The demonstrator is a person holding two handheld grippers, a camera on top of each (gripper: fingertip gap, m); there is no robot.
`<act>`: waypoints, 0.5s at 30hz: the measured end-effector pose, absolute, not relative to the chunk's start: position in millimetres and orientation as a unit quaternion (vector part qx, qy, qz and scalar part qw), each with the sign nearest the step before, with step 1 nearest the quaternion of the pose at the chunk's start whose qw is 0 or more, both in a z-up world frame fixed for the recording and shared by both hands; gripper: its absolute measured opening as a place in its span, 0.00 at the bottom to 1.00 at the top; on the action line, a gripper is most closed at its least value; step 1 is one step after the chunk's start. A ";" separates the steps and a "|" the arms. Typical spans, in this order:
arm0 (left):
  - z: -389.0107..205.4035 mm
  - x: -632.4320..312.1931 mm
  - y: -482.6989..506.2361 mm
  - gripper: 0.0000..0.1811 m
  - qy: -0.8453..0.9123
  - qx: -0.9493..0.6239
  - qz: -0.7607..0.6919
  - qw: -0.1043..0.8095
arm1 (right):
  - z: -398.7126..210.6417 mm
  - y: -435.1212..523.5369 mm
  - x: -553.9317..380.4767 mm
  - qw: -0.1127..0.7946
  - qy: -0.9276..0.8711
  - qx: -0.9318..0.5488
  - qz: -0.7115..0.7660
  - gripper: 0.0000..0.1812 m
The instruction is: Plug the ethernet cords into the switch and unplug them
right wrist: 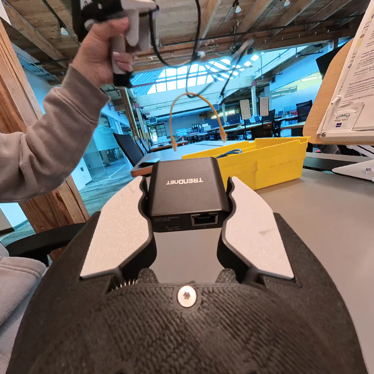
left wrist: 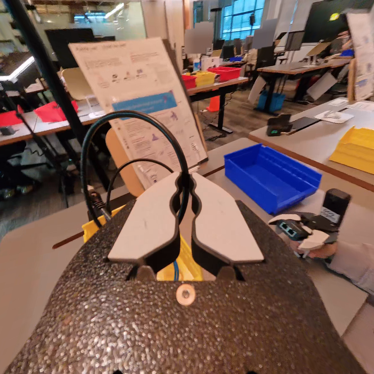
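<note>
My left gripper (left wrist: 185, 178) is shut on a black ethernet cord (left wrist: 129, 119) and holds it high above the table; the cord loops up and left, and its plug (left wrist: 99, 204) hangs at the left. In the right wrist view the same cord (right wrist: 155, 44) hangs from that gripper, tangled with an orange cord (right wrist: 194, 96) that dangles below it. My right gripper (right wrist: 187, 182) is shut on the black switch (right wrist: 186, 186), low over the grey table. One port (right wrist: 204, 219) faces the camera. The switch also shows in the left wrist view (left wrist: 289, 229), with two ports facing me.
A yellow bin (right wrist: 269, 159) with a blue cord (right wrist: 228, 152) in it stands just behind the switch. An empty blue bin (left wrist: 271, 178) sits on the table (left wrist: 354, 212) to the right. A tilted board with printed sheets (left wrist: 141, 101) stands at the back. A person's sleeve (right wrist: 46, 141) is at left. The grippers' ends are close to 35 cm from one another.
</note>
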State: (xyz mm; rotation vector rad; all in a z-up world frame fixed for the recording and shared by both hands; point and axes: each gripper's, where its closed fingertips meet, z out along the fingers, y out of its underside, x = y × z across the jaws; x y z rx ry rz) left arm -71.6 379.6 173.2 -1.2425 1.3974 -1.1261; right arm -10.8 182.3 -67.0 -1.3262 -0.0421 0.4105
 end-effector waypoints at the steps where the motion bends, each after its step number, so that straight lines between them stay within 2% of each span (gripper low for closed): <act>1: 180.5 -75.2 370.1 0.03 0.575 -0.495 -0.461 0.460 | -66.6 181.8 -10.0 0.770 -0.017 -0.609 0.191 0.42; 4: 189.5 -83.5 337.6 0.03 0.603 -0.461 -0.481 0.439 | -64.9 179.5 -7.0 0.776 -0.010 -0.600 0.195 0.42; 7: 165.6 -85.3 304.4 0.03 0.637 -0.445 -0.496 0.387 | -59.5 171.1 -3.9 0.790 -0.017 -0.585 0.183 0.42; 15: -12.6 -69.2 240.4 0.03 0.766 -0.417 -0.387 0.300 | -2.9 114.6 27.8 0.821 -0.044 -0.564 0.076 0.42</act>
